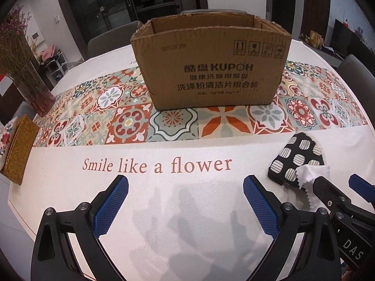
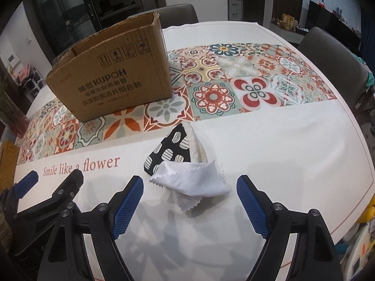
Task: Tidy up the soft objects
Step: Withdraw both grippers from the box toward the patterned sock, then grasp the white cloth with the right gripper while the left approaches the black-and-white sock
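An open brown cardboard box (image 1: 211, 63) stands on the patterned runner at the table's far middle; it also shows in the right wrist view (image 2: 112, 75). A black pad with striped white dots (image 2: 171, 149) lies on the white tablecloth, with a white zigzag-edged cloth (image 2: 194, 182) crumpled against its near side. Both show at the right of the left wrist view: the pad (image 1: 297, 157) and the cloth (image 1: 309, 175). My right gripper (image 2: 189, 201) is open and empty, its jaws on either side of the white cloth, just short of it. My left gripper (image 1: 185, 203) is open and empty over bare tablecloth.
A glass vase of dried flowers (image 1: 21, 70) and a woven gold box (image 1: 18, 149) stand at the table's left end. Grey chairs (image 2: 335, 53) stand round the table. The right gripper's body (image 1: 346, 208) shows close beside my left gripper.
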{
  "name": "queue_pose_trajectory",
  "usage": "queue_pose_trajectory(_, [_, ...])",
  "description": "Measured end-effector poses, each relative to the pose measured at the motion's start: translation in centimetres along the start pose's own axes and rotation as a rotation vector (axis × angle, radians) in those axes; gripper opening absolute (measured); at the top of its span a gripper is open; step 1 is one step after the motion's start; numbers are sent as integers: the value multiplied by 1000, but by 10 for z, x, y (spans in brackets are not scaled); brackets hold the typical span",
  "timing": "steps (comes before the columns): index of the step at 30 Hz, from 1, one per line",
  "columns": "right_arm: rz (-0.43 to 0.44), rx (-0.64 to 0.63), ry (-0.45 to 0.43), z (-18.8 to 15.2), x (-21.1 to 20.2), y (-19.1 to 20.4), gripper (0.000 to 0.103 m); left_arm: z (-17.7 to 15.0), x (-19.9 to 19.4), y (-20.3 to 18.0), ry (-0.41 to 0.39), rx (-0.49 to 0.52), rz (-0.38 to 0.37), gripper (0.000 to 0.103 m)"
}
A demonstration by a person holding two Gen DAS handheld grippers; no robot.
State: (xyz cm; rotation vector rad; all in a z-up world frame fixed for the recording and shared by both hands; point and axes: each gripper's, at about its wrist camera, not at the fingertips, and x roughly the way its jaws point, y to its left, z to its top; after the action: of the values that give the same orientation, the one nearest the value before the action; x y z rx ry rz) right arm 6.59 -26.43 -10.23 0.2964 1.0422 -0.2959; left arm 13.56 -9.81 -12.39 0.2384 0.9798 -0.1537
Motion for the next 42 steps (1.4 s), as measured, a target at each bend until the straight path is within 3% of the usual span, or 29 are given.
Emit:
queue_pose_trajectory(10, [-6,-5,31,-4,20,3,80,-5,16,0,42,6,12,100])
queue_pose_trajectory(17, [42,8,68,-6,26,-1,38,-4,10,-7,24,24,2,100])
queue_pose_trajectory(21, [64,23,56,-6,20,-6,21,-4,8,-11,20,31,1,100])
queue_pose_trajectory(23, [69,31,47,-6,17,-9,17,-4,7,-15,19,36,-4,100])
queue_pose_trajectory(30, [74,65,2,-6,1,-30,9,-3,-1,-40,1,85,-22,100])
queue_pose_trajectory(42, [66,164,-75,0,-21,-81,8,8,-15,-96,-28,160,-107,100])
